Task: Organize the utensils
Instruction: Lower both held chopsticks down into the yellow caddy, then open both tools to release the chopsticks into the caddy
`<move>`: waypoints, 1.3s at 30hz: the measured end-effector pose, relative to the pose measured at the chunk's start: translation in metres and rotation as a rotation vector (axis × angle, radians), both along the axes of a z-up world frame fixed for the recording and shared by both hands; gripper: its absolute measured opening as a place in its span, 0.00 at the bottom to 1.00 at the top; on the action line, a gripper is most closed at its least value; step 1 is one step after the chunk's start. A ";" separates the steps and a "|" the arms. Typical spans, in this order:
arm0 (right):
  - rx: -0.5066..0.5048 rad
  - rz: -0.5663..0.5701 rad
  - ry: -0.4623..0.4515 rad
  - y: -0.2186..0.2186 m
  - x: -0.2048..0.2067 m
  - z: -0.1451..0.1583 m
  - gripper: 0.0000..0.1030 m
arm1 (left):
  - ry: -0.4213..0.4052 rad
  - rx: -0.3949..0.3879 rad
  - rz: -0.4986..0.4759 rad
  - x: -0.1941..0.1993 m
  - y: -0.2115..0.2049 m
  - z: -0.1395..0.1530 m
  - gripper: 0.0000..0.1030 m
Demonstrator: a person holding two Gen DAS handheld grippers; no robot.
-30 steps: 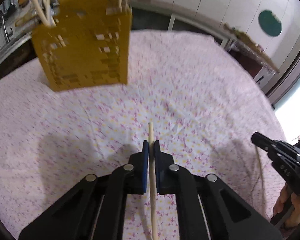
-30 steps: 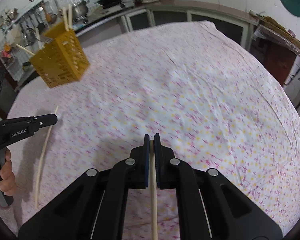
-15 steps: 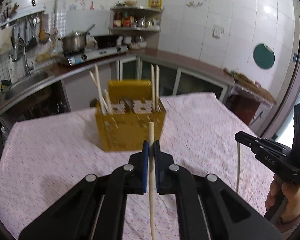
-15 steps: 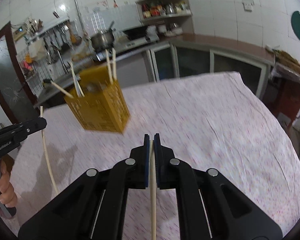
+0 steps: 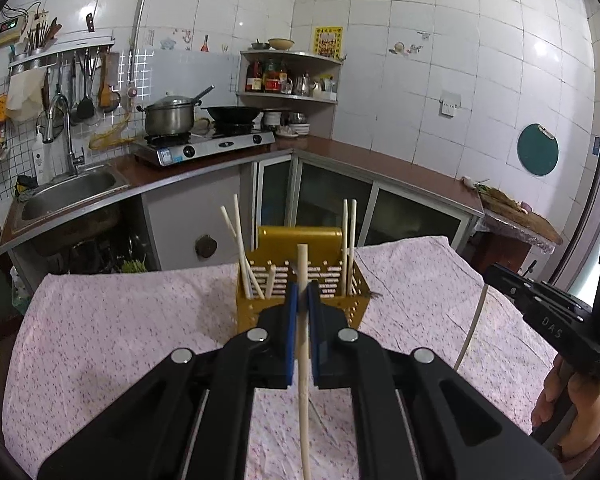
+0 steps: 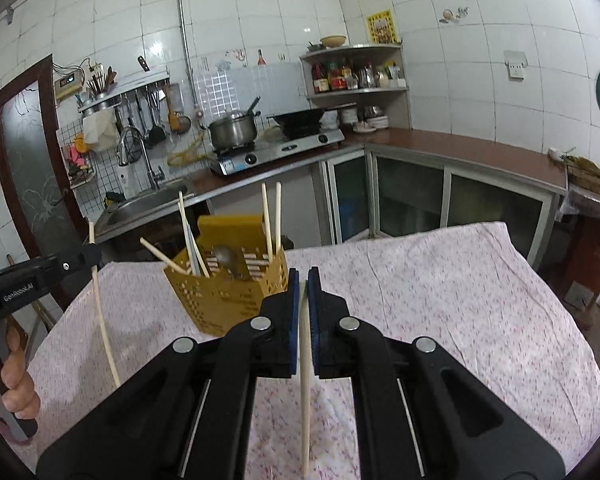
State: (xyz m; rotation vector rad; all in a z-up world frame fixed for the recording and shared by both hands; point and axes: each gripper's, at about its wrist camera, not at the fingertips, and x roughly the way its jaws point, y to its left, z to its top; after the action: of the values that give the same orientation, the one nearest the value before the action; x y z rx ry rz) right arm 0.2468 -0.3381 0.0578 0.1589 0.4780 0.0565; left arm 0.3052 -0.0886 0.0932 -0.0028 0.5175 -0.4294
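Observation:
A yellow perforated utensil basket (image 5: 260,314) stands on the floral tablecloth (image 5: 112,332) at the far side; it also shows in the right wrist view (image 6: 220,300). It holds several pale chopsticks and a metal spoon (image 6: 226,258). My left gripper (image 5: 302,292) is shut on a pale chopstick (image 5: 305,380), held upright just in front of the basket. My right gripper (image 6: 303,278) is shut on another pale chopstick (image 6: 305,392), held upright to the right of the basket. Each gripper shows in the other's view, the right one (image 5: 496,276) and the left one (image 6: 92,254).
The table edge lies just behind the basket. Beyond it run a counter with a sink (image 5: 68,192), a gas stove with a pot (image 5: 170,118) and wok, and cabinets. A corner shelf (image 5: 290,76) holds bottles. A door (image 6: 32,184) stands at the left.
Both grippers have tilted up from facing the tablecloth to level, lifting their chopsticks upright. The basket now sits closer, centred ahead of the left gripper.

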 end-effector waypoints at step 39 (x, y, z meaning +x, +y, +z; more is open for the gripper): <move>-0.079 0.061 -0.194 0.058 0.164 0.104 0.05 | -0.248 -0.123 0.083 0.138 0.009 0.045 0.06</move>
State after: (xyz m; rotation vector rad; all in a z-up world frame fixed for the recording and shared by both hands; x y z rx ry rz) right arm 0.4104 -0.2800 0.1616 0.0603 0.2905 0.1116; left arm 0.4435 -0.0794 0.1383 -0.0877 0.2458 -0.3738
